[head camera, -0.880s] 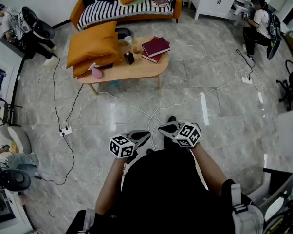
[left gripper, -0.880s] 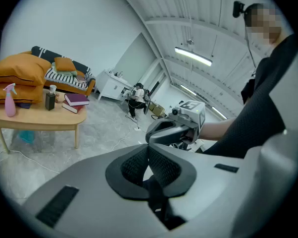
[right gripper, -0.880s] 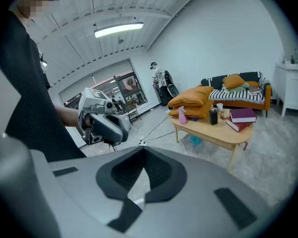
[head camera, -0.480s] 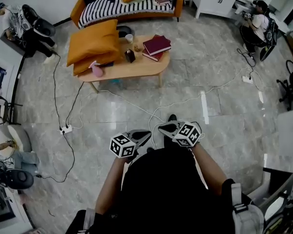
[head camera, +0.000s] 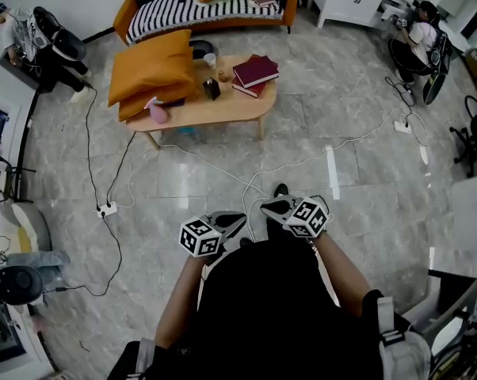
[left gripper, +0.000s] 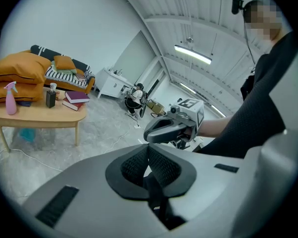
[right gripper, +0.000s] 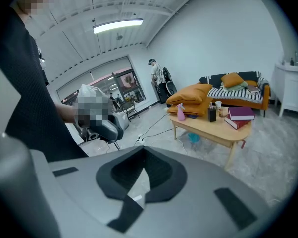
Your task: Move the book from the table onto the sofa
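Left tool [head camera: 229, 220] and right tool [head camera: 272, 207] are pressed together, empty, well apart from the table [head camera: 215, 111]; floor cables [head camera: 223, 169] risk a trip, and the book [head camera: 254, 72], seemingly stacked, may slide.

My left gripper [head camera: 229, 221] and right gripper [head camera: 272, 207] are side by side, low in front of my body, over grey floor [head camera: 357, 165]; both well apart from the table [head camera: 223, 111]; maroon books [head camera: 255, 71] stacked at table's right end; orange cushions [head camera: 147, 74] piled on its left end; pink spray bottle [head camera: 155, 115] just beside them; white cup [head camera: 210, 61] and dark bottle [head camera: 211, 90] mid-table; striped sofa [head camera: 199, 13] beyond the table; white cables [head camera: 302, 163] across the floor.
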Demonstrator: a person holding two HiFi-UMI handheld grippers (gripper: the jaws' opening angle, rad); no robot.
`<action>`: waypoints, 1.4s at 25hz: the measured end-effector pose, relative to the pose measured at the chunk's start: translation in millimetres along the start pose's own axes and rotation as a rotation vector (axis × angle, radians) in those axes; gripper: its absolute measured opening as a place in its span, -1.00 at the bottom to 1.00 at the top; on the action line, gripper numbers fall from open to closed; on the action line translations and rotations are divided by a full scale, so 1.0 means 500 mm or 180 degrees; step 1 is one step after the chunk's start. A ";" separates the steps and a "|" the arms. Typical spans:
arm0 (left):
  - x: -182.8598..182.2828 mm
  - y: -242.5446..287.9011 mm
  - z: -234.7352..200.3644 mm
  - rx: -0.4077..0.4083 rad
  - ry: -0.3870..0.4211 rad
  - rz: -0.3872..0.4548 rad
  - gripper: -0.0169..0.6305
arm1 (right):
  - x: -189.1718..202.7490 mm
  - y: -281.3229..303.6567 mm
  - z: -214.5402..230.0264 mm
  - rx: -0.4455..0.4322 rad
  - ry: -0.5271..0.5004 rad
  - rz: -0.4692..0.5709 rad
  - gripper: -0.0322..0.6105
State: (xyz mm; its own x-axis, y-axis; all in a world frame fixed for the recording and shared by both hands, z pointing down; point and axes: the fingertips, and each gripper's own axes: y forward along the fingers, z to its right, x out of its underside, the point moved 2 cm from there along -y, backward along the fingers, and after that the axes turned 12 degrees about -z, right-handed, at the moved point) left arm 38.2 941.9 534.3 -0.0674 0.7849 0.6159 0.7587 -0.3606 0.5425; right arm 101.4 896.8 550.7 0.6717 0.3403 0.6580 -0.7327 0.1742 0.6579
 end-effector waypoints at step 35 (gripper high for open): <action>-0.292 0.209 -0.111 -0.0138 -0.0148 -0.0269 -0.93 | -0.024 -0.131 0.372 -0.0031 0.0302 0.0004 -0.87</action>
State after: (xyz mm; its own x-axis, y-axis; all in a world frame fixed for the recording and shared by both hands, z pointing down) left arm 91.3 761.6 532.4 -0.0990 0.8357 0.5402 0.7227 -0.3128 0.6163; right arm 161.8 709.6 567.7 0.6577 0.4265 0.6209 -0.7349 0.1824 0.6532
